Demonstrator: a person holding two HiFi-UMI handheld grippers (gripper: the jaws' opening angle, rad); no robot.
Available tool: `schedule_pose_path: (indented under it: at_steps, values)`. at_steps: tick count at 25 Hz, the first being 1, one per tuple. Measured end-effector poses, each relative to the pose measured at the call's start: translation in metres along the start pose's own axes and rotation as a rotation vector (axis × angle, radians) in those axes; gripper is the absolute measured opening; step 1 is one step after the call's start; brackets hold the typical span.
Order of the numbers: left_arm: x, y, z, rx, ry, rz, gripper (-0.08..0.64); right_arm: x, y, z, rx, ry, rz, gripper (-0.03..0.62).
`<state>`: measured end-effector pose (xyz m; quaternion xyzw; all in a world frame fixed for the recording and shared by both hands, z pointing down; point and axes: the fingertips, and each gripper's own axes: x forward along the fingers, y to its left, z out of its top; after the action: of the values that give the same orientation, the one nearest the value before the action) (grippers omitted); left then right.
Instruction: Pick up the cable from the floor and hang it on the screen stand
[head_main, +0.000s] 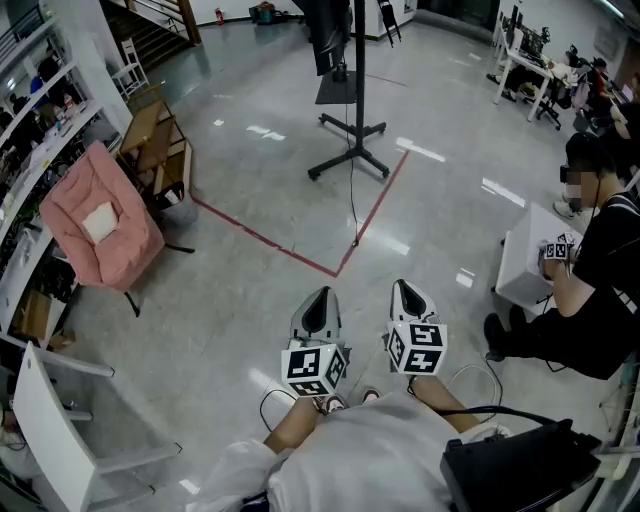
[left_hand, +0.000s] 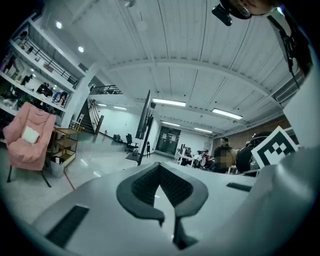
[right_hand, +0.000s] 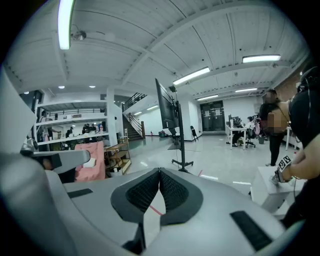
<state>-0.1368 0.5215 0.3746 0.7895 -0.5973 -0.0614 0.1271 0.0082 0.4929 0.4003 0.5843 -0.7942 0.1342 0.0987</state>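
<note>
The screen stand (head_main: 352, 120) rises at the top middle of the head view on a black pole with splayed legs; it also shows in the left gripper view (left_hand: 146, 131) and the right gripper view (right_hand: 179, 140). A thin black cable (head_main: 352, 205) drops from it to the floor. More black cable loops (head_main: 272, 402) lie on the floor by my feet. My left gripper (head_main: 321, 294) (left_hand: 160, 165) and right gripper (head_main: 399, 286) (right_hand: 160, 171) are side by side in front of me, pointed at the stand. Both are shut, pads touching, holding nothing.
A red tape line (head_main: 300, 256) crosses the floor between me and the stand. At left are a pink armchair (head_main: 100, 225), a wooden cart (head_main: 155, 145) and a white chair (head_main: 60, 420). A seated person (head_main: 595, 270) with a white box (head_main: 528, 262) is at right; a black case (head_main: 530, 468) at lower right.
</note>
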Motion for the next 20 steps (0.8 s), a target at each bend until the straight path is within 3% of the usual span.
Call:
schedule_pose_path:
  at_steps: [13, 20]
  values:
    - [0.005, 0.048, -0.026, 0.002, 0.097, -0.02, 0.002, 0.023, 0.004, -0.029, 0.062, 0.054, -0.084, 0.02]
    - [0.034, 0.058, -0.034, 0.018, 0.127, -0.034, 0.002, 0.054, -0.013, -0.036, 0.059, 0.092, -0.114, 0.02]
